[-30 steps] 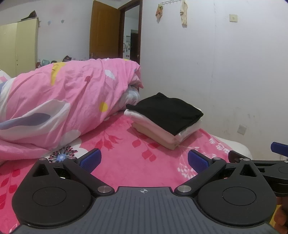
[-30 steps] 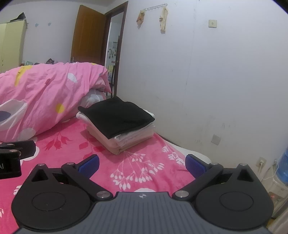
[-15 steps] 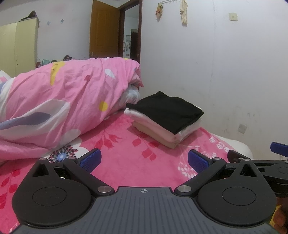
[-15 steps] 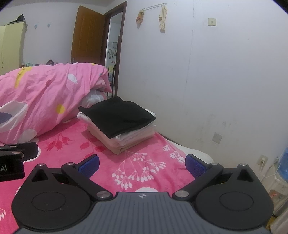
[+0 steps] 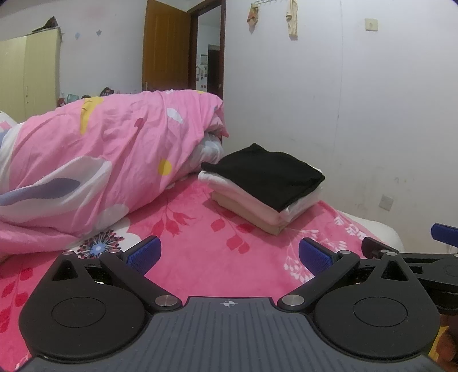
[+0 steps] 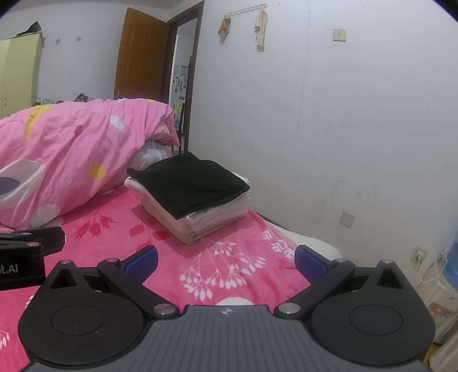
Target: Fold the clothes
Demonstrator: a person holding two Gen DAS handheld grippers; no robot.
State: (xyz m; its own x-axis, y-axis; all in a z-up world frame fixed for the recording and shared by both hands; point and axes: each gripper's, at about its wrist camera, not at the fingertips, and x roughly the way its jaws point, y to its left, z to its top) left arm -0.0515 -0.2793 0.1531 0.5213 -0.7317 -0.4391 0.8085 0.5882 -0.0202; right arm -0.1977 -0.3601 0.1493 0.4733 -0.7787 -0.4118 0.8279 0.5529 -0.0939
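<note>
From the left wrist view, the left tongs (image 5: 227,254) stand spread wide and empty above a bed (image 5: 200,257) covered in a pink floral sheet. Ahead, near the wall, sits a stack of folded clothes (image 5: 262,189), a black garment (image 5: 266,174) on top of white and pale pink layers, squared and undisturbed. A bunched pink quilt (image 5: 100,171) fills the bed's left side, just beside the stack. The blue pad of the right tongs (image 5: 445,231) shows at the right edge.

From the right wrist view, the right tongs (image 6: 226,263) are likewise released, gripping nothing, with the same stack (image 6: 191,197) lying ahead and the black garment (image 6: 189,181) uppermost. The other tool's black body (image 6: 25,251) juts in at the left. An open door (image 6: 143,54) and two small cloths on a wall hook rail (image 6: 249,23) mark the background.

The stack looks finished, so the work seems to sit between garments or at its close. No unfolded piece shows in either view; any next move would call for finding one, laying it flat on the open sheet and taking its edges with both tongs.
</note>
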